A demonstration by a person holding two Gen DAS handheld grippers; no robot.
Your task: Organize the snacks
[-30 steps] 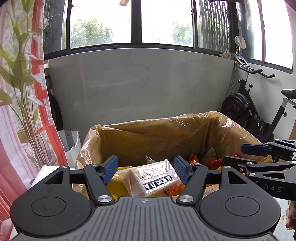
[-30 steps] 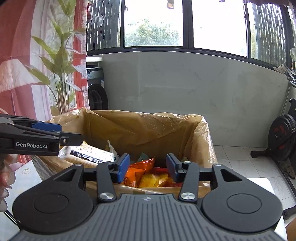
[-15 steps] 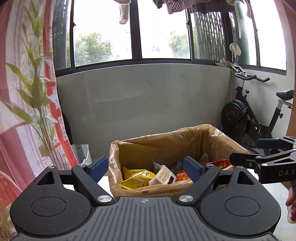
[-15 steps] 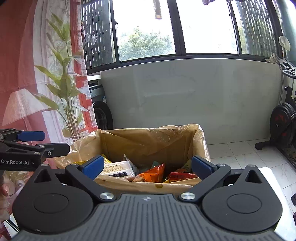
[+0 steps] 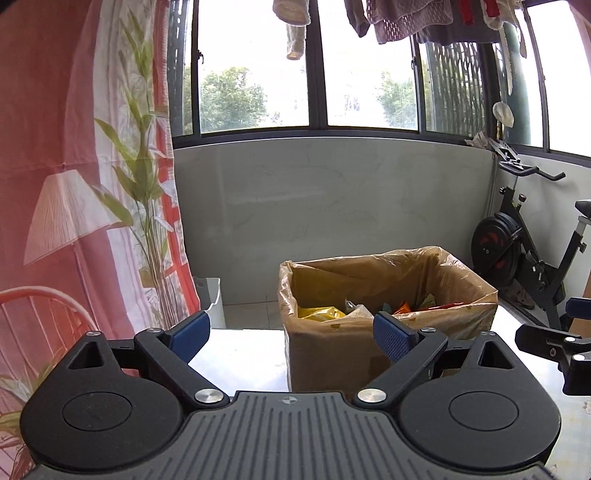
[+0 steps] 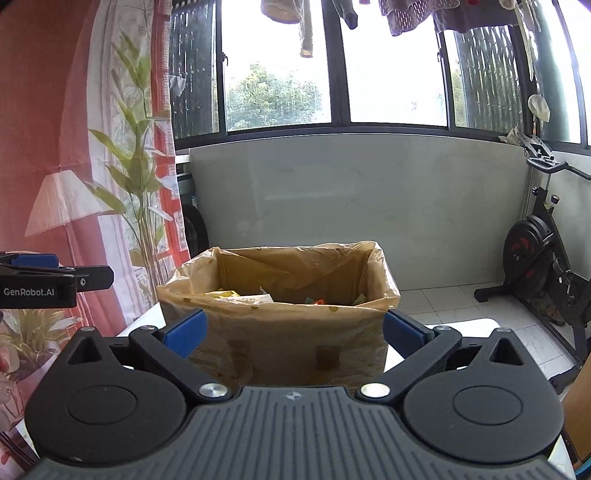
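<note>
A cardboard box lined with a clear plastic bag stands on the white table. Inside lie a yellow packet, a white packet and orange packets. My left gripper hangs in front of the box and left of its middle; its jaws are opening with nothing between them. My right gripper faces the box squarely, wide open and empty. Each gripper shows a finger in the other's view, the right one's finger and the left one's finger.
An exercise bike stands on the floor to the right. A white bin and a red patterned curtain are on the left. A low grey wall under windows runs behind the box. Laundry hangs overhead.
Both grippers have drawn back and up from the box, which now looks smaller. Both pairs of jaws have spread wider. The white packet once between the left jaws lies in the box.
</note>
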